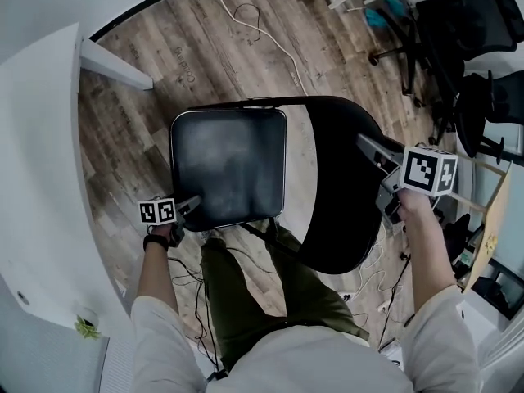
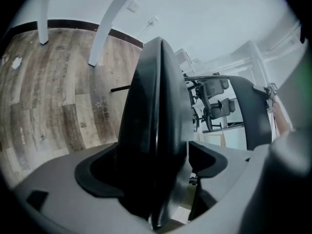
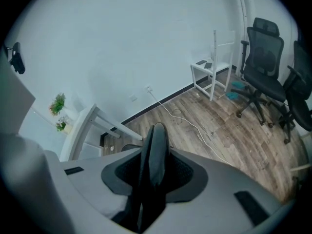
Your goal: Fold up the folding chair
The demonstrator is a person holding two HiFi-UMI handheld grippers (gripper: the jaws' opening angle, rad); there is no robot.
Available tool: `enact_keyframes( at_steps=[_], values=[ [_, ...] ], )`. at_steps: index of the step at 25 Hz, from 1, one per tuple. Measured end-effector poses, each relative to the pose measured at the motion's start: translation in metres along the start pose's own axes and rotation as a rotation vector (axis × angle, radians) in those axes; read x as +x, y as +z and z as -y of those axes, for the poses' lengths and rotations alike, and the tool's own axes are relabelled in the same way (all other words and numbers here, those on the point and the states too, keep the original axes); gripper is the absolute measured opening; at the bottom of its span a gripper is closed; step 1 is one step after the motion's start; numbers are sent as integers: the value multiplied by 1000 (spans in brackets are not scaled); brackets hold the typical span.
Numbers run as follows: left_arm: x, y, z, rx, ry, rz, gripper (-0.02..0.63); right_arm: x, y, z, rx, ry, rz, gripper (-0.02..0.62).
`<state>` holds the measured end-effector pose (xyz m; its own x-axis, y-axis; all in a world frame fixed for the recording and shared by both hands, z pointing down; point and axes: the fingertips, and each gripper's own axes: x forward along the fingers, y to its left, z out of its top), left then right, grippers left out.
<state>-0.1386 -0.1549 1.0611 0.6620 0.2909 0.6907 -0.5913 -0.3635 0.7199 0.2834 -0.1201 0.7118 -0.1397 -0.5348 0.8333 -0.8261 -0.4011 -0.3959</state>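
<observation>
Floor [image 1: 205, 64]: grey-brown wood planks. A black baseboard [image 3: 161, 101] runs along the far white wall [image 3: 122, 43].

A white cable [image 1: 274, 43] leads from a wall socket [image 3: 148, 88] across the planks toward the near side. A thin dark cable loop [image 1: 246, 13] lies just beside it.

Left: white table [image 1: 33, 178], one slanted white leg [image 1: 115, 65] on the floor. A small green plant [image 1: 85, 327] sits on the white surface at near left.

Far right: white side table [image 3: 212, 69], with a teal object [image 1: 381, 15] under it.

Right: two black office chairs [image 1: 463, 23], close together.

Near right: a pale wooden board [image 1: 489, 223], tilted, and a tangle of thin cables [image 1: 372, 281] on the floor.
</observation>
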Motion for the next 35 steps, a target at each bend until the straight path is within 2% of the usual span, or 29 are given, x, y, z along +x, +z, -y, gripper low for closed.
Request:
enact_keyframes(
  at_steps=[17,30,35],
  values=[
    [-19,-14,213,121,-44,17,443,-85,25,19,7,-35,-27,126],
    [5,-31,355,189,-65,2,443,-134,37,38,10,-51,-40,121],
    [23,-39,407,249,-95,-28,443,-147,41,40,16,-52,-41,117]
  ],
)
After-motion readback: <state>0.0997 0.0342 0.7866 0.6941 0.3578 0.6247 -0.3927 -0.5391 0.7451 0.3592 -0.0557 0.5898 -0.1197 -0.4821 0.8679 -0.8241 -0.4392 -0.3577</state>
